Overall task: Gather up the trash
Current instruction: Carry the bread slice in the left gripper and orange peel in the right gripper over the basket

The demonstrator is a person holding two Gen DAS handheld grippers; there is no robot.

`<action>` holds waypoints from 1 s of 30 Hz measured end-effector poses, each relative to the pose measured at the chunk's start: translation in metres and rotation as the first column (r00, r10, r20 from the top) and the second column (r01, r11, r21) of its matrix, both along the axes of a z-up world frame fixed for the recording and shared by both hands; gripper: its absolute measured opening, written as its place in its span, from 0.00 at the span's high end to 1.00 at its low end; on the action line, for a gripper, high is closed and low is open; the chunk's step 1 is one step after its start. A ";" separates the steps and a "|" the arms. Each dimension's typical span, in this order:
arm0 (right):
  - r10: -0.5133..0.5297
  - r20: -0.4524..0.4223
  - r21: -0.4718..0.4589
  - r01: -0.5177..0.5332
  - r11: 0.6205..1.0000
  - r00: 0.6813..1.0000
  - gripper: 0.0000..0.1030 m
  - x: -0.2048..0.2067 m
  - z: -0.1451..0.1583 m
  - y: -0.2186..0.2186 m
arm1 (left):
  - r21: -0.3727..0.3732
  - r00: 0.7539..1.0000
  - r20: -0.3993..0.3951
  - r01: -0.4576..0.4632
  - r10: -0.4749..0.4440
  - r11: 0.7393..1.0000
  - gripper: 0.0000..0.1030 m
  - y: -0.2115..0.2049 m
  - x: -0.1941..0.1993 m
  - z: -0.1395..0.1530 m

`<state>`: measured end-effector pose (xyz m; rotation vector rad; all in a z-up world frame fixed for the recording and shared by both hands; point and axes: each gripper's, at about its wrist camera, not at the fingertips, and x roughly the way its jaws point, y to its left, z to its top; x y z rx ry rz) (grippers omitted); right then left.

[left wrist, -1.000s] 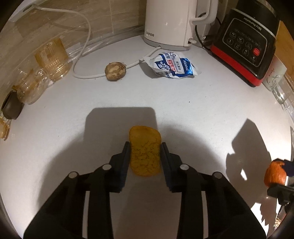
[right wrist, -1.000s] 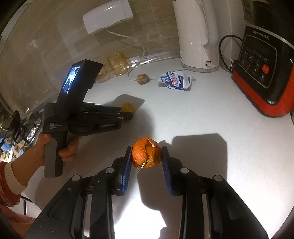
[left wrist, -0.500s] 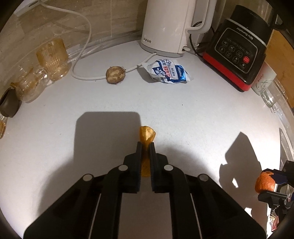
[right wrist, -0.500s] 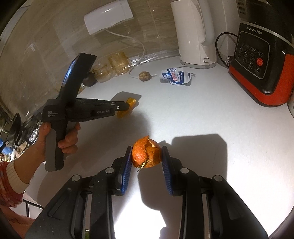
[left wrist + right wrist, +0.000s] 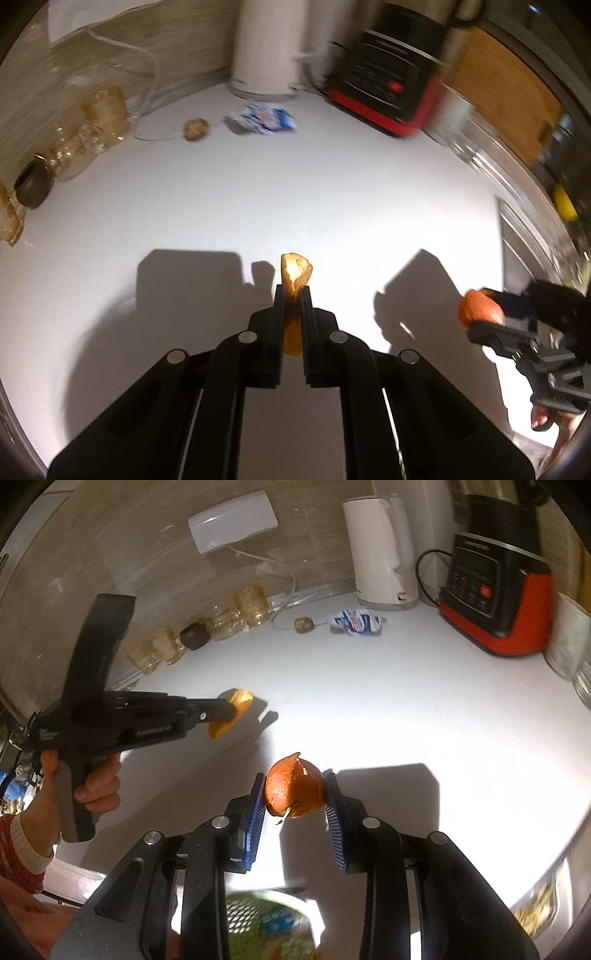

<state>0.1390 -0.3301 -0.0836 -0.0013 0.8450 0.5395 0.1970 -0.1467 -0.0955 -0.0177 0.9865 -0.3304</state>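
Observation:
My left gripper (image 5: pixel 293 295) is shut on a yellow-orange peel (image 5: pixel 295 277) and holds it above the white counter; it also shows in the right wrist view (image 5: pixel 227 712). My right gripper (image 5: pixel 295 786) is shut on a curled orange peel (image 5: pixel 293 790), held above the counter near its front edge; the peel also shows in the left wrist view (image 5: pixel 480 308). A crumpled blue and white wrapper (image 5: pixel 262 118) and a small brown nut-like ball (image 5: pixel 196 129) lie at the back of the counter, far from both grippers.
A white kettle (image 5: pixel 380 554) and a black and red blender base (image 5: pixel 495 590) stand at the back. Amber glasses (image 5: pixel 107 110) and a dark cup (image 5: pixel 33 184) line the left wall. A green-patterned container (image 5: pixel 266 923) shows below my right gripper.
My left gripper closed on the yellow peel and lifted it off the counter, pulling back. My right gripper kept its orange peel and also drew back from the counter.

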 end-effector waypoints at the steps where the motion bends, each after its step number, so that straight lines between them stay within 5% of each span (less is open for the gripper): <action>1: -0.013 -0.002 0.002 0.013 1.000 1.000 0.69 -0.011 0.000 -0.001 | -0.007 1.000 -0.005 0.031 -0.031 1.000 0.93 -0.004 -0.016 0.001; 9: -0.165 -0.039 -0.008 0.164 0.986 0.986 0.69 -0.104 -0.011 -0.014 | -0.002 0.973 -0.024 0.232 -0.232 0.973 0.93 -0.033 -0.113 0.001; 15: -0.313 -0.086 0.002 0.315 0.949 0.946 0.69 -0.166 -0.027 -0.023 | 0.027 0.922 -0.057 0.384 -0.382 0.923 0.93 -0.056 -0.165 -0.017; 24: -0.445 -0.119 0.002 0.448 0.894 0.888 0.68 -0.209 -0.043 -0.028 | 0.081 0.881 -0.076 0.472 -0.467 0.878 0.93 -0.067 -0.198 -0.041; 30: -0.464 -0.121 -0.012 0.466 0.885 0.877 0.68 -0.214 -0.045 -0.022 | 0.071 0.852 -0.129 0.519 -0.508 0.852 0.91 -0.074 -0.199 -0.056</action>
